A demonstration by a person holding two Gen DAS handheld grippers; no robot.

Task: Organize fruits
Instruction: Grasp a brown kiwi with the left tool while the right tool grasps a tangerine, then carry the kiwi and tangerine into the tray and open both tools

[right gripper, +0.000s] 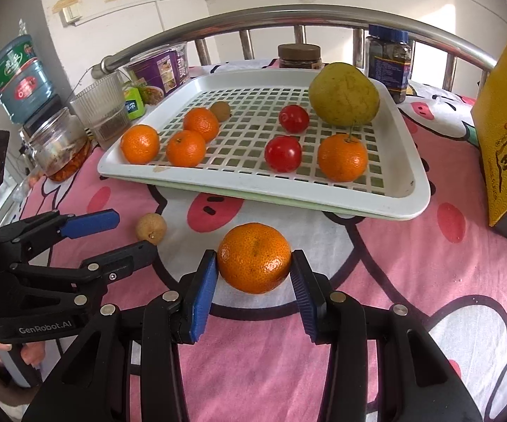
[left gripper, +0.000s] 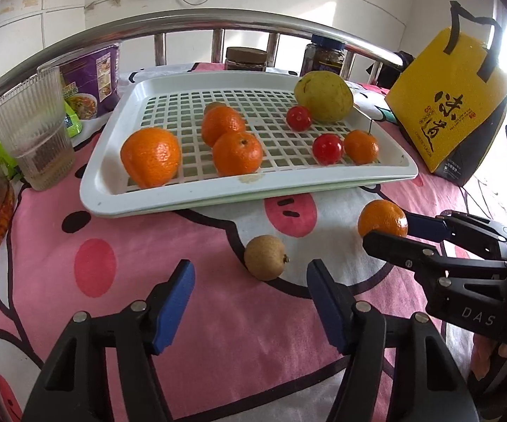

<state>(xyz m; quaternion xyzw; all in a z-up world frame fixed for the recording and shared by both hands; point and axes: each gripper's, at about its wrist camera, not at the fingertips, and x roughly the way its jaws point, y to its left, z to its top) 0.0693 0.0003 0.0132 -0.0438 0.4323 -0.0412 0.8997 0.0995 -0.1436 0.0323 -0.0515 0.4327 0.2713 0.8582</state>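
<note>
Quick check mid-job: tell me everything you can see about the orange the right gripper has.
The orange is small, round and bright, with pitted peel and a small stem scar facing up. It sits between the right gripper, whose blue pads press its two sides, just above the pink cartoon bedsheet, a shadow beneath it. It is in front of the white slotted tray, outside it. Whether it touches the sheet is unclear.
</note>
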